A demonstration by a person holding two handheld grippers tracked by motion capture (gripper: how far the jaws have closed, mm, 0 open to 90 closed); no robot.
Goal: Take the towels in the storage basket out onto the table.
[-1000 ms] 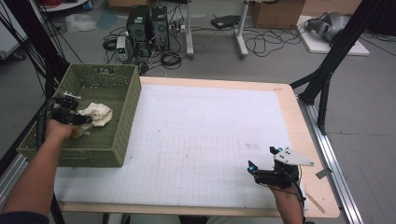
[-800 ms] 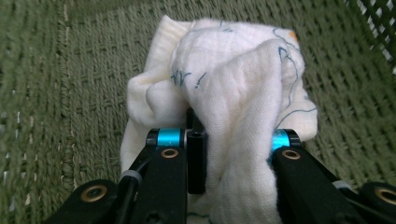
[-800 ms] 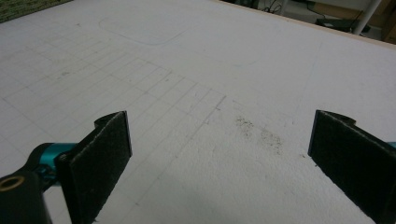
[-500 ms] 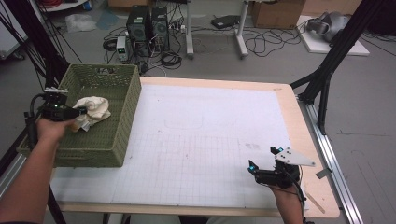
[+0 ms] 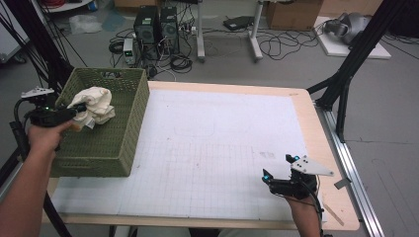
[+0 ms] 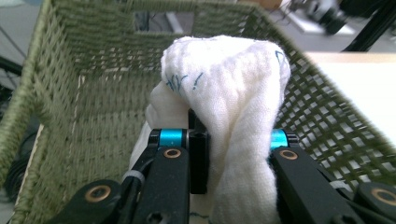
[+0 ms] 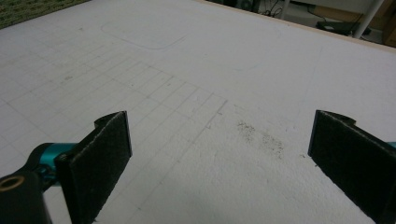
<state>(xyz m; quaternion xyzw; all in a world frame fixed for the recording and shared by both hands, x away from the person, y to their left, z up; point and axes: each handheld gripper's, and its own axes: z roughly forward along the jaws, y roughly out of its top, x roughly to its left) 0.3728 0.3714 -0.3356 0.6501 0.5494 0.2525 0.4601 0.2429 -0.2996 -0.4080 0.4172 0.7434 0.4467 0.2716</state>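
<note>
A crumpled white cloth [image 5: 95,102] with faint blue marks hangs above the inside of the green woven basket [image 5: 132,129] at the table's left. My left gripper [image 5: 74,114] reaches over the basket's left rim; its jaws have just been closing and are shut on the cloth. In the left gripper view the cloth [image 6: 224,88] bulges up between the black jaws of the left gripper [image 6: 226,140], with the basket wall [image 6: 93,74] behind it. My right gripper [image 5: 276,167] rests low near the table's front right, open, nothing between its pads [image 7: 100,158] over the white gridded mat [image 7: 201,70].
The white gridded mat [image 5: 222,133] covers most of the wooden table [image 5: 316,128]. Black frame posts [image 5: 346,74] stand at the right and left sides. Computer towers [image 5: 157,24] and cables lie on the floor beyond the far edge.
My left gripper has risen with the white cloth, lifting it from the basket floor to about rim height. The right gripper has stayed in place.
</note>
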